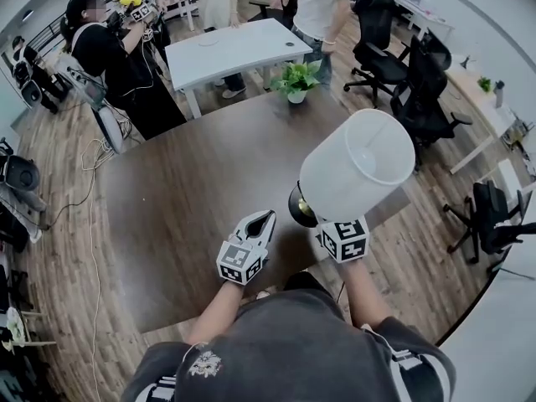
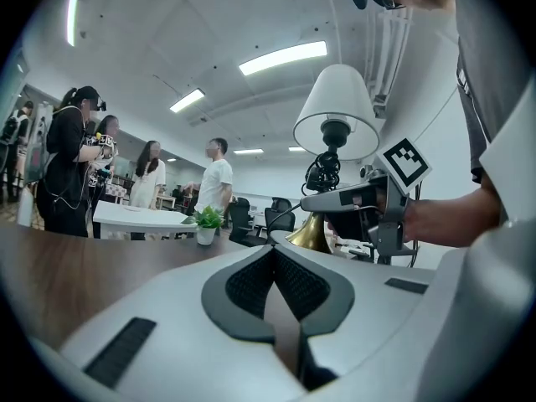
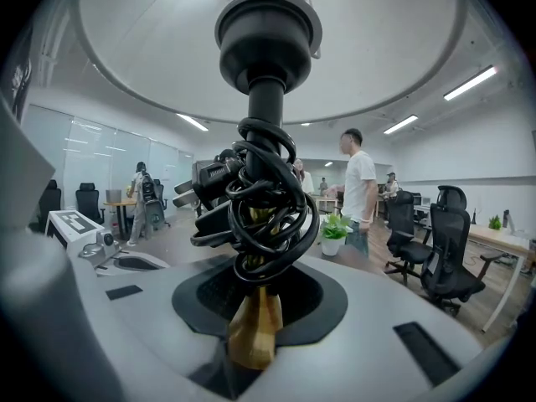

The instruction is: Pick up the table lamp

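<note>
The table lamp has a white shade [image 1: 358,164], a brass stem [image 3: 251,329] and a black cord coiled round the stem [image 3: 264,199]. It hangs above the dark brown table [image 1: 193,199], near the right edge. My right gripper [image 1: 316,223] is shut on the brass stem just below the coiled cord, its fingertips hidden under the shade in the head view. In the left gripper view the lamp [image 2: 335,111] and right gripper [image 2: 352,199] are up on the right. My left gripper [image 1: 260,223] is shut and holds nothing, level, just left of the lamp.
A small potted plant [image 1: 295,80] stands at the table's far edge. Beyond it are a white table [image 1: 234,48] and several people standing. Black office chairs [image 1: 419,82] stand to the right, and cables lie on the wooden floor at left [image 1: 92,166].
</note>
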A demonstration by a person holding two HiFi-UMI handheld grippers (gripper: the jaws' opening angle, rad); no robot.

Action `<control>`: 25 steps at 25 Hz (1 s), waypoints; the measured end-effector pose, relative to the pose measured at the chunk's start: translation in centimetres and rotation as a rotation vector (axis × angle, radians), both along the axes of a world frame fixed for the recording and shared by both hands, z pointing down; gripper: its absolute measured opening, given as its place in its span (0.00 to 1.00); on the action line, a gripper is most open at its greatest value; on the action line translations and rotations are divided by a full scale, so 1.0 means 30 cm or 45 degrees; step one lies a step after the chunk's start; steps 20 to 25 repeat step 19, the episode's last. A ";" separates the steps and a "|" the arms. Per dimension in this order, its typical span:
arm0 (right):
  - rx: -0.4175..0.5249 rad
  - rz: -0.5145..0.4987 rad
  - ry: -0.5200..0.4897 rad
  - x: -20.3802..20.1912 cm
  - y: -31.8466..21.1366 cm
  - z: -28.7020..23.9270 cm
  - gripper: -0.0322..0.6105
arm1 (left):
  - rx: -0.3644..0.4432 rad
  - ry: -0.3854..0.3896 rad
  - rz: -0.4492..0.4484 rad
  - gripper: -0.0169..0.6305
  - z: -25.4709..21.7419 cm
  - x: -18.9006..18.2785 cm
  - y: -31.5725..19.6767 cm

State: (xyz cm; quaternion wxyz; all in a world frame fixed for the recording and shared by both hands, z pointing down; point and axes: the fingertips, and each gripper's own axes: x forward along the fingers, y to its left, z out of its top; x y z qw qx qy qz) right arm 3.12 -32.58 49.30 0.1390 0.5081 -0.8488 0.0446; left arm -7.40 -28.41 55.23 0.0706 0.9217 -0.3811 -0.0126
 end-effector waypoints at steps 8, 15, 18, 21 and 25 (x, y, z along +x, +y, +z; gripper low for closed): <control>-0.011 -0.024 0.002 -0.021 0.013 0.016 0.21 | -0.004 0.005 -0.001 0.04 0.002 0.000 -0.002; 0.000 -0.025 0.001 -0.043 0.027 0.016 0.21 | 0.004 0.004 -0.001 0.04 0.005 -0.020 0.007; 0.002 -0.021 0.002 -0.040 0.030 0.020 0.21 | 0.013 0.004 0.002 0.04 0.004 -0.017 0.008; 0.004 -0.019 0.002 -0.037 0.031 0.020 0.21 | 0.017 0.003 0.004 0.04 0.001 -0.013 0.009; 0.004 -0.019 0.002 -0.037 0.031 0.020 0.21 | 0.017 0.003 0.004 0.04 0.001 -0.013 0.009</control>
